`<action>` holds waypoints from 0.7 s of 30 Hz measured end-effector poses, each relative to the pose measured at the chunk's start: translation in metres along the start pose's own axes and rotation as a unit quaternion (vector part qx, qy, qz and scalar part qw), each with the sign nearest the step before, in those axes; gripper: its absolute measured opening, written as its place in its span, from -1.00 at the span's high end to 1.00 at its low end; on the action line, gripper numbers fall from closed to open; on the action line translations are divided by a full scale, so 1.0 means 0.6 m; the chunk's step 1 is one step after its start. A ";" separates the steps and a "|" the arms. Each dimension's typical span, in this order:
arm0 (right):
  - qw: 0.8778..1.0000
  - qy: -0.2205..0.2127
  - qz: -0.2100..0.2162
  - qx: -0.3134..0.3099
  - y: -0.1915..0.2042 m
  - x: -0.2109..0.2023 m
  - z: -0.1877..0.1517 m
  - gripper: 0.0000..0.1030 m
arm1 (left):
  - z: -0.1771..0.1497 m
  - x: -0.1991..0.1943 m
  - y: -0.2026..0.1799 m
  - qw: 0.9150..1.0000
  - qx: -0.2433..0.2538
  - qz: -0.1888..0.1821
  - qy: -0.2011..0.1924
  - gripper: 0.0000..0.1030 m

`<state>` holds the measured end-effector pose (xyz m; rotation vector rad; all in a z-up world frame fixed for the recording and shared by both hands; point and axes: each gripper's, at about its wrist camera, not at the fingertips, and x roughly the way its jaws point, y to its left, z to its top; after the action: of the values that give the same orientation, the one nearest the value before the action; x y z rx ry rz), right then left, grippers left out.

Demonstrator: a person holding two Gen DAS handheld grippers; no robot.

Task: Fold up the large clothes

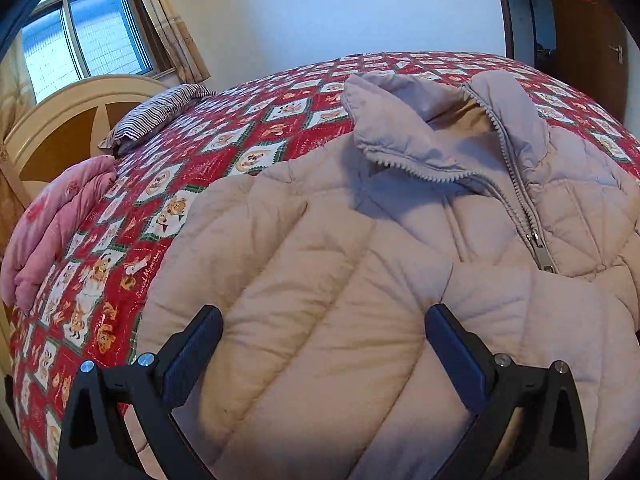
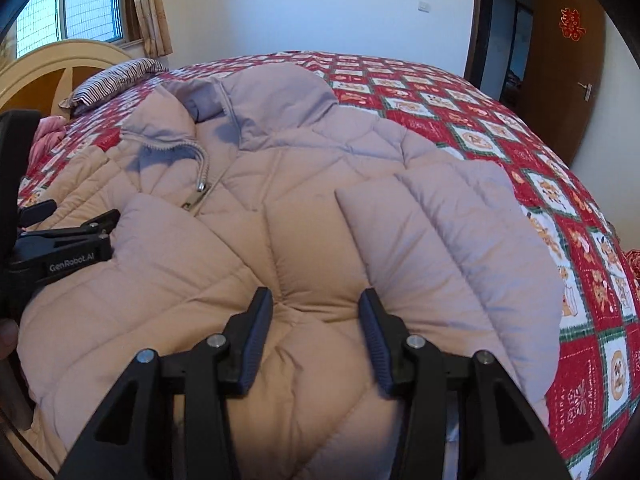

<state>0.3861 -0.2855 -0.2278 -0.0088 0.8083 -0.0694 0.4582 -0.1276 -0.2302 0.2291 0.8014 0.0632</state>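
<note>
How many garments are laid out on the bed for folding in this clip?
1: a beige puffer jacket spread mid-bed on the red patterned quilt, both sleeves folded over its front. The pink bundle near the headboard looks like bedding; its far side is hidden.

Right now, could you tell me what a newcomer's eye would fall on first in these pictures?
A pale beige quilted puffer jacket lies front-up across the middle of the bed, its zipper partly undone below the collar. Under it spreads a bright red patchwork bedspread. The left gripper and right gripper hover open over the jacket's lower part.
</note>
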 end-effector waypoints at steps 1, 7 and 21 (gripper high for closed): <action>1.000 0.001 0.000 0.000 -0.001 0.001 0.001 0.05 | -0.002 -0.002 -0.005 1.000 0.002 0.002 -0.001 -0.98; 1.000 0.005 -0.004 0.001 0.001 0.004 -0.006 0.04 | -0.003 0.005 -0.006 1.000 0.004 0.003 0.003 -0.98; 0.999 0.005 -0.029 -0.018 0.016 0.009 -0.008 0.04 | 0.002 0.001 -0.008 1.000 0.010 0.001 0.005 -0.98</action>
<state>0.3869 -0.2762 -0.2355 -0.0659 0.8203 -0.1104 0.4592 -0.1324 -0.2308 0.2478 0.8123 0.0585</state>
